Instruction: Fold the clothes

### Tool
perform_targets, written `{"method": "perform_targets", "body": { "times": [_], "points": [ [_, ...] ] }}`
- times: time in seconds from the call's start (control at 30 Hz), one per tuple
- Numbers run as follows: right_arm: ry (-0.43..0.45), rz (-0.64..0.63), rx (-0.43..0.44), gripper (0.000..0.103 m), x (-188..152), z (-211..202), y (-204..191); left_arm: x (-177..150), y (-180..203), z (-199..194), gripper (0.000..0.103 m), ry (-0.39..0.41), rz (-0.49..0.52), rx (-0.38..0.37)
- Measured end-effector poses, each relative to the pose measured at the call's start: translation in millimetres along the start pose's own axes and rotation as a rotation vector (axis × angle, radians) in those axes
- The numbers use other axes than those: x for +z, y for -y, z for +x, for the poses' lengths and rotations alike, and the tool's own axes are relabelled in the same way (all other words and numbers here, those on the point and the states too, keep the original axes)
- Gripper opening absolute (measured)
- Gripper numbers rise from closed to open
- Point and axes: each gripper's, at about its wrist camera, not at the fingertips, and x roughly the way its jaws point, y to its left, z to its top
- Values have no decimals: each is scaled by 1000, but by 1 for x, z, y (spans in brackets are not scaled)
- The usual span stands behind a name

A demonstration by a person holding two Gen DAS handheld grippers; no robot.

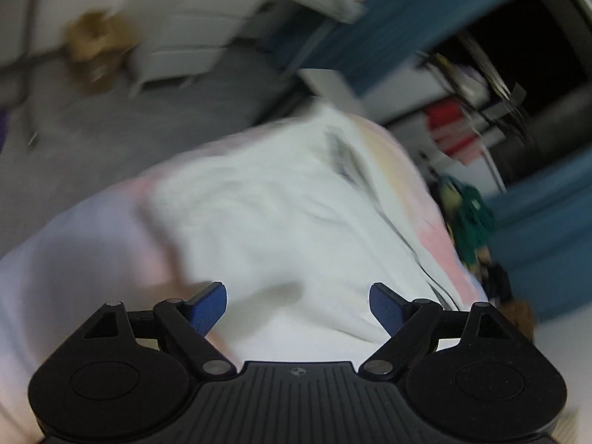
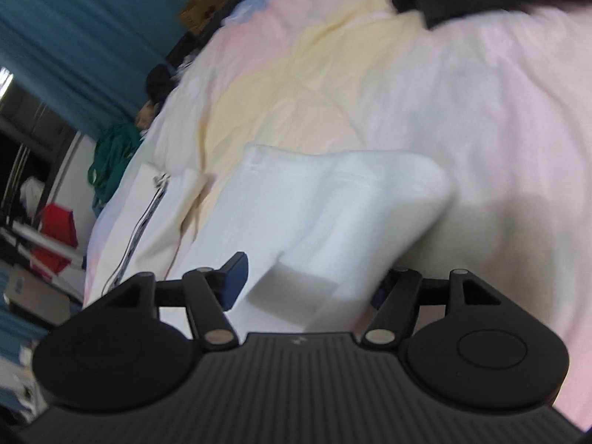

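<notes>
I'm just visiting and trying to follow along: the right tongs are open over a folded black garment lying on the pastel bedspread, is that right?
Not quite: the garment is white, not black. The right wrist view shows the right tongs open over a folded white garment lying on the pastel bedspread.
</notes>
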Motion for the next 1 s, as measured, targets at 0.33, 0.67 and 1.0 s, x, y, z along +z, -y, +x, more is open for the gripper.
{"method": "perform_targets", "body": {
  "times": [0.33, 0.67, 1.0],
  "points": [
    [13, 102, 41, 54, 1, -6, 19, 9, -40, 46, 57, -100, -201, -173],
    [139, -11, 33, 8, 2, -16, -2, 6, -17, 7, 2, 57, -87, -229],
    [244, -35, 80, 5, 21, -60, -9, 21, -7, -47, 2, 87, -38, -275]
  ]
}}
